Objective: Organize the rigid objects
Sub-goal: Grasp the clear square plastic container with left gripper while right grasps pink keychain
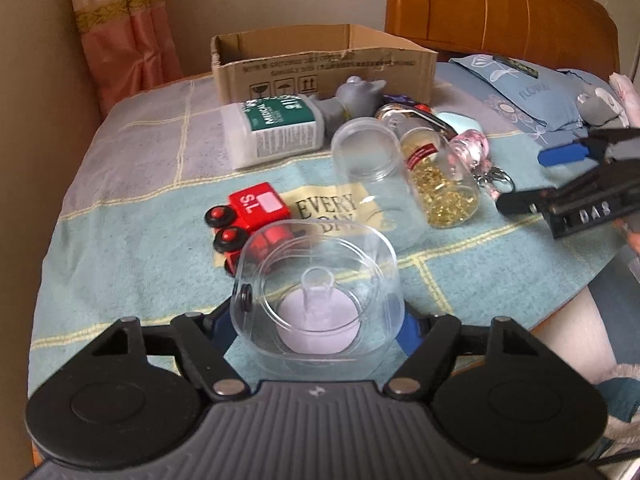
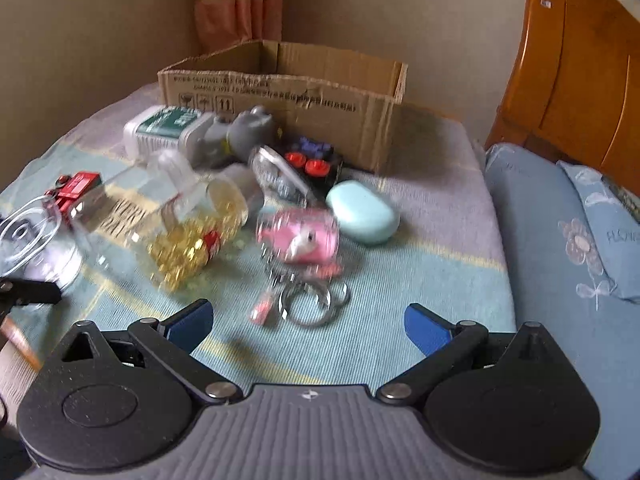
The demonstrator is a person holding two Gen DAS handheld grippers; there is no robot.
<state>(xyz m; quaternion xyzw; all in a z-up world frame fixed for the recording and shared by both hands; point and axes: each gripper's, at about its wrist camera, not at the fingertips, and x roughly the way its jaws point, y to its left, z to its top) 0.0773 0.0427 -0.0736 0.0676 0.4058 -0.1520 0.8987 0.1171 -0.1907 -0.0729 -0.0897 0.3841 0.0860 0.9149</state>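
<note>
My left gripper (image 1: 318, 322) is shut on a clear plastic cap (image 1: 318, 296) with a lilac base inside, held just above the cloth; the cap also shows at the far left of the right wrist view (image 2: 24, 236). My right gripper (image 2: 308, 326) is open and empty above a pink keychain (image 2: 300, 236) with metal rings. It appears at the right edge of the left wrist view (image 1: 560, 184). A red toy train (image 1: 248, 216), a clear empty jar (image 1: 372, 176) and a jar of gold beads (image 1: 440, 184) lie on the cloth. An open cardboard box (image 1: 320, 68) stands behind.
A white bottle with green label (image 1: 276, 132), a grey toy (image 1: 356, 98) and a mint oval case (image 2: 362, 212) lie before the box. A blue pillow (image 2: 560, 248) and wooden headboard (image 2: 580, 80) are at the right. A curtain (image 1: 120, 32) hangs at the back left.
</note>
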